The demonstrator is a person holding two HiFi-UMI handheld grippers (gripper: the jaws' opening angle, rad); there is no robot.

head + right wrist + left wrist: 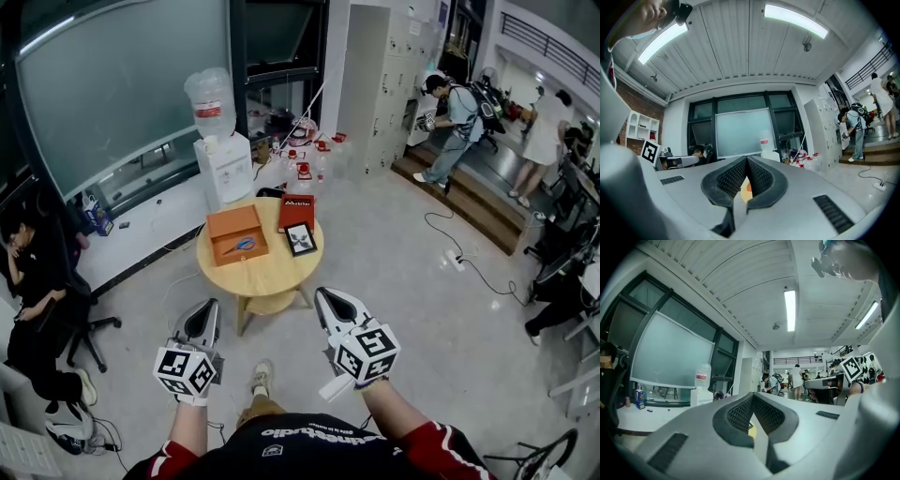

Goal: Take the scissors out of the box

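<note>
An orange box (pixel 228 223) lies open on a round wooden table (pixel 272 274) ahead of me in the head view. Inside it lie scissors (pixel 244 245) with blue handles. My left gripper (pixel 207 306) and right gripper (pixel 327 295) hang side by side in the air in front of the table, well short of the box, both pointing level. Each is shut with nothing between its fingers. In the left gripper view the left gripper (pixel 753 397) has its pads meeting at the tip. The right gripper (pixel 746 159) looks the same in the right gripper view.
A red box (pixel 296 210) and a black framed card (pixel 301 239) lie on the table right of the orange box. A water dispenser (pixel 223 159) stands behind. A person sits on a chair (pixel 37 281) at left. Cables (pixel 459 258) run across the floor at right, where other people stand.
</note>
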